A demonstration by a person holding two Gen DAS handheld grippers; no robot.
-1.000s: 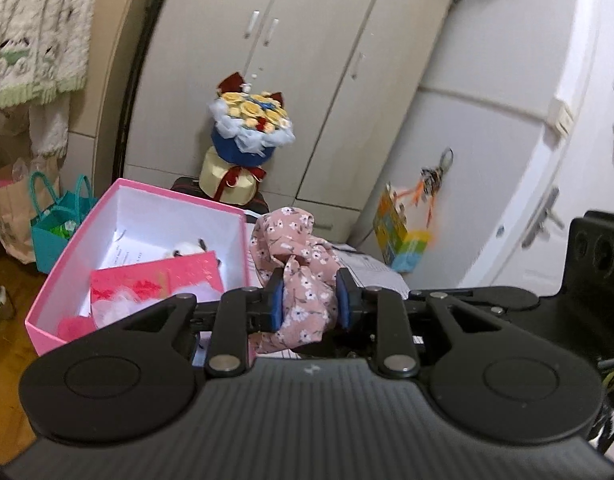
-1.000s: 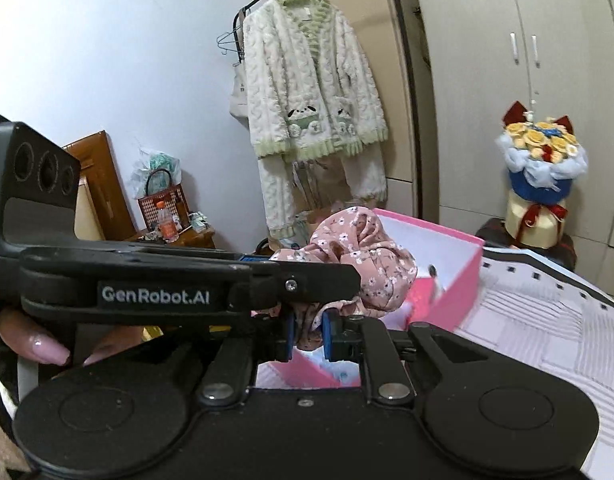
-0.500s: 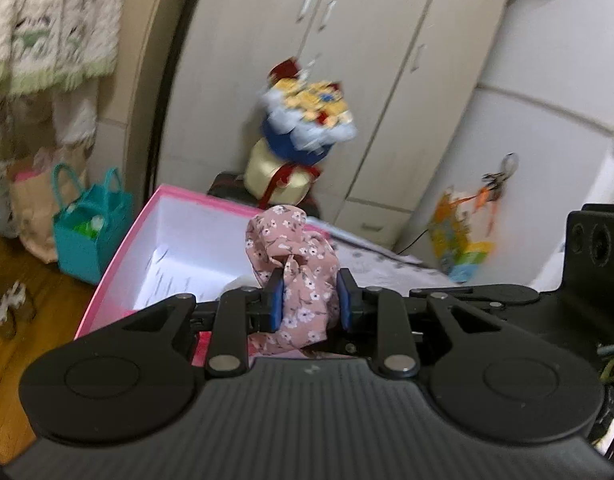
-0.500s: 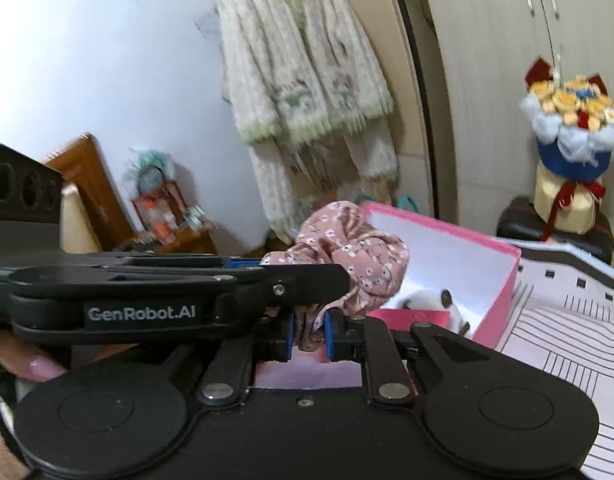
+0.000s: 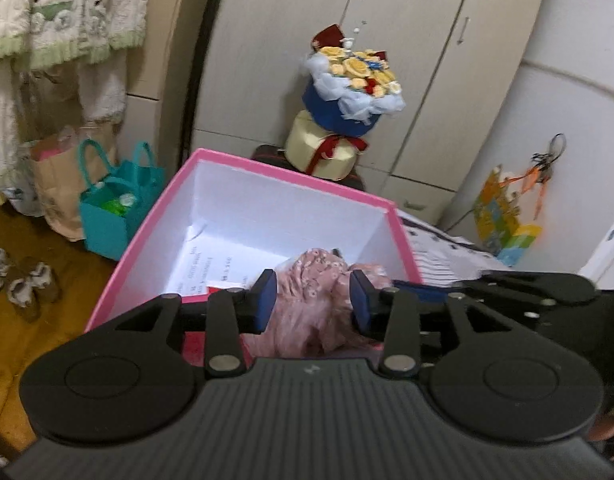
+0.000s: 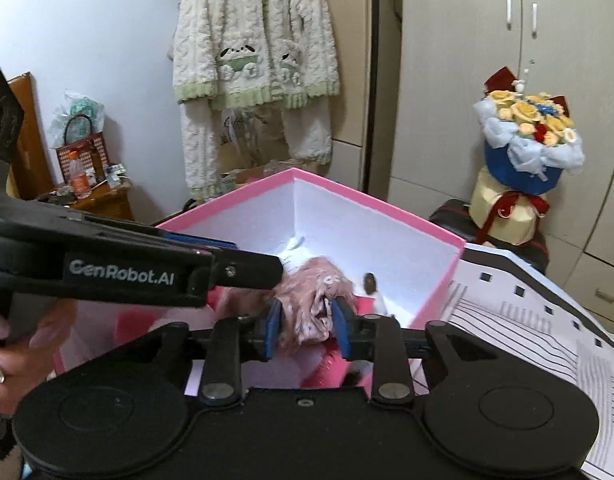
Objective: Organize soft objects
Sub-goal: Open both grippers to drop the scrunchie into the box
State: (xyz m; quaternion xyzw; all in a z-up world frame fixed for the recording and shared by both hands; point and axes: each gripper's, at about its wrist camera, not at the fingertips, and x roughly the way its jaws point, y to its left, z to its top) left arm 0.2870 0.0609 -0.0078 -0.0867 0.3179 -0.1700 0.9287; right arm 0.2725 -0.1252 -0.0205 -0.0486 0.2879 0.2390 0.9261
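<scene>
A pink floral cloth [image 5: 313, 304] hangs blurred between the pads of my left gripper [image 5: 312, 300], whose jaws stand apart over the pink box [image 5: 291, 178]. The cloth [image 6: 311, 308] also shows between the pads of my right gripper [image 6: 307, 326], whose jaws are spread too. The box [image 6: 371, 204] has white inner walls, with papers, a red item and a small white plush toy [image 6: 373, 286] inside. The left gripper's body [image 6: 119, 270] crosses the right wrist view on the left.
A flower bouquet [image 5: 347, 92] stands behind the box before wardrobe doors [image 5: 387, 40]. A teal bag [image 5: 115, 204] and a paper bag sit on the wooden floor at left. A fluffy cream cardigan [image 6: 255, 52] hangs on a rack. A striped white sheet [image 6: 539, 332] lies right of the box.
Both grippers have opened wider and the pink cloth has dropped lower, down toward the inside of the box. Both views have tipped down over the box.
</scene>
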